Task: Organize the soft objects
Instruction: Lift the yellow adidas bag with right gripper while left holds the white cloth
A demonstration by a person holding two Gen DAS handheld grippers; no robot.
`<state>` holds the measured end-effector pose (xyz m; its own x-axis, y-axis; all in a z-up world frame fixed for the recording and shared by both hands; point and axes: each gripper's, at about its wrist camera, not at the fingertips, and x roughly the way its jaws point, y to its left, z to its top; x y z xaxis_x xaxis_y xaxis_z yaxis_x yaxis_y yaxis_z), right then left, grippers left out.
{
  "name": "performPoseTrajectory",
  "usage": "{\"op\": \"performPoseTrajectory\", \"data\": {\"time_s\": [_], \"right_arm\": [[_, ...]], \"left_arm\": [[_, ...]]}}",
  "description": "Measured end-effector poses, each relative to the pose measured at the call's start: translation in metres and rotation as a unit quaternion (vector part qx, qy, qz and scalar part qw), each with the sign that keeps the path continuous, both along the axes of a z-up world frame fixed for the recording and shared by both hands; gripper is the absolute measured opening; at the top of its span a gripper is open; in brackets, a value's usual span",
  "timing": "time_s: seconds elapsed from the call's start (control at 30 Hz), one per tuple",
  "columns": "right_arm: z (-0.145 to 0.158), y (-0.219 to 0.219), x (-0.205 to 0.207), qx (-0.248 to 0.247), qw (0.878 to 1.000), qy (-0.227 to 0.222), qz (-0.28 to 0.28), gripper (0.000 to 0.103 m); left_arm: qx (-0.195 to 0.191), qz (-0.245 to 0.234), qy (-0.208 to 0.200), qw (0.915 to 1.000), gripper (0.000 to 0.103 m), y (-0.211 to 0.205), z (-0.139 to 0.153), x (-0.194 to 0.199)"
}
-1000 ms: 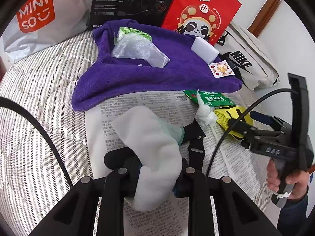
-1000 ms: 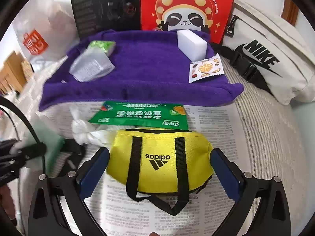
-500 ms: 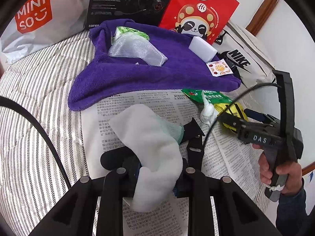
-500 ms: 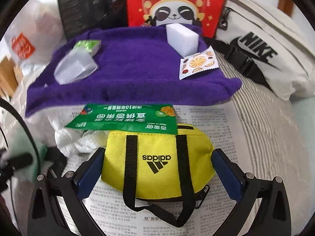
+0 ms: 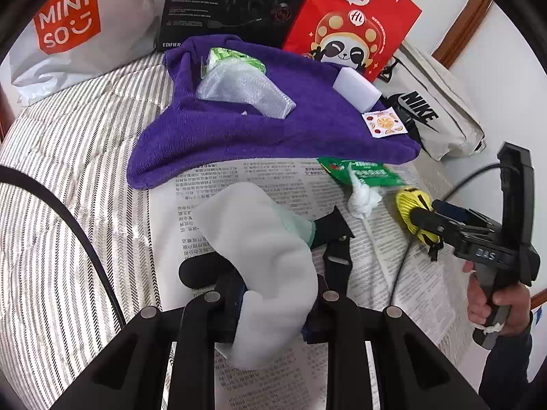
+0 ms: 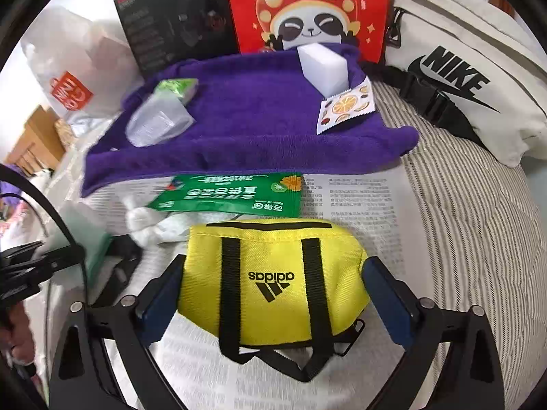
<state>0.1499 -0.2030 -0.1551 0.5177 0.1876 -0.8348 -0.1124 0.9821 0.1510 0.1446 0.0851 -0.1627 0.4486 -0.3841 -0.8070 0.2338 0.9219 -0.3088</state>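
My left gripper (image 5: 273,304) is shut on a white sock (image 5: 259,249) with a pale green cuff and holds it over the newspaper (image 5: 280,184). My right gripper (image 6: 273,294) has its blue pads around a small yellow adidas bag (image 6: 273,273), touching both its sides; the bag rests on the newspaper (image 6: 359,198). The right gripper also shows in the left wrist view (image 5: 424,218), against the yellow bag (image 5: 413,205). A purple towel (image 5: 273,130) lies behind, carrying a white foam block (image 5: 355,90), a bubble-wrap piece (image 5: 242,92) and a fruit-print sachet (image 5: 384,124).
A green packet (image 6: 232,194) and a knotted white cloth (image 5: 362,198) lie between towel and bag. Black pliers (image 5: 335,239) lie under the sock. Behind stand a Miniso bag (image 5: 68,34), black box (image 5: 232,3), red panda bag (image 5: 348,27) and white Nike bag (image 6: 461,78).
The right gripper has moved forward and closed in on the yellow bag, its pads now touching both sides. The left gripper still holds the sock, hardly moved.
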Motion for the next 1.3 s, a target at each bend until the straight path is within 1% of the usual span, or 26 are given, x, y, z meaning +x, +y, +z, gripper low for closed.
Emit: {"op": "performPoseTrajectory", "data": {"time_s": [0.03,0.07,0.1,0.13,0.2,0.23,0.27,0.3,0.37,0.47,0.53,0.57,0.6,0.63,0.67,0.73,0.8,0.87,1.07,1.3], "right_arm": [[0.003,-0.002,-0.002,0.001,1.0,-0.001,0.002,0.095],[0.007,-0.004,-0.006,0.002,1.0,-0.004,0.003,0.089],[0.009,-0.006,-0.008,0.005,1.0,-0.007,0.004,0.076],[0.01,-0.01,-0.009,0.015,1.0,-0.001,0.005,0.072],[0.004,-0.014,-0.006,0.025,1.0,0.016,0.002,0.072],[-0.001,-0.015,-0.004,0.022,0.999,0.028,0.005,0.072],[-0.002,-0.016,-0.005,0.015,1.0,0.026,0.006,0.072],[-0.002,-0.016,-0.006,0.014,1.0,0.018,0.009,0.074],[-0.003,-0.015,-0.007,0.013,1.0,0.017,0.019,0.078],[-0.001,-0.008,-0.01,-0.014,0.999,0.02,0.027,0.078],[0.003,-0.005,-0.014,-0.036,0.999,0.013,0.031,0.084],[0.005,-0.005,-0.017,-0.052,0.998,0.003,0.028,0.091],[0.006,-0.007,-0.018,-0.059,0.998,-0.002,0.024,0.094],[0.007,-0.01,-0.02,-0.068,0.998,-0.008,0.014,0.094],[0.007,-0.014,-0.019,-0.068,0.998,-0.009,0.006,0.095],[0.003,-0.024,-0.014,-0.052,0.999,0.002,-0.012,0.099],[-0.003,-0.03,-0.007,-0.033,0.999,0.014,-0.026,0.099],[-0.009,-0.031,-0.003,-0.018,0.999,0.014,-0.024,0.099],[-0.023,-0.02,0.005,-0.001,1.0,0.022,-0.011,0.099],[-0.028,-0.003,0.007,-0.034,0.999,0.01,0.002,0.101]], "left_arm": [[-0.002,0.001,0.0,1.0,0.022,0.001,0.002,-0.001],[-0.003,0.003,-0.001,1.0,0.022,0.001,0.004,-0.002],[-0.004,0.003,-0.002,1.0,0.022,0.001,0.006,-0.003],[-0.005,0.004,-0.003,1.0,0.022,0.001,0.009,-0.004],[-0.001,0.002,-0.008,1.0,0.022,-0.001,0.014,-0.005],[0.002,0.002,-0.008,1.0,0.022,-0.002,0.015,-0.006],[0.004,0.0,-0.007,1.0,0.022,-0.004,0.016,-0.006],[0.004,0.0,-0.007,1.0,0.022,-0.005,0.016,-0.006],[0.004,-0.002,-0.001,1.0,0.022,-0.008,0.016,-0.006],[0.011,0.0,0.003,0.9999,0.022,-0.011,0.014,-0.006],[0.011,-0.001,0.006,0.9999,0.022,-0.012,0.013,-0.006],[0.012,-0.001,0.006,0.9999,0.022,-0.013,0.013,-0.006],[0.013,-0.001,0.006,0.9999,0.022,-0.014,0.013,-0.006],[0.013,-0.003,0.006,0.9999,0.022,-0.015,0.013,-0.006],[0.012,-0.003,0.006,0.9999,0.022,-0.016,0.013,-0.006],[0.013,-0.005,0.009,0.9999,0.022,-0.017,0.011,-0.006],[0.012,-0.011,0.009,0.9998,0.022,-0.018,0.011,-0.006],[0.012,-0.014,0.009,0.9998,0.022,-0.019,0.01,-0.006],[0.013,-0.022,0.015,0.9995,0.022,-0.022,0.006,-0.004],[0.012,-0.024,0.016,0.9995,0.022,-0.02,0.006,-0.003]]}}
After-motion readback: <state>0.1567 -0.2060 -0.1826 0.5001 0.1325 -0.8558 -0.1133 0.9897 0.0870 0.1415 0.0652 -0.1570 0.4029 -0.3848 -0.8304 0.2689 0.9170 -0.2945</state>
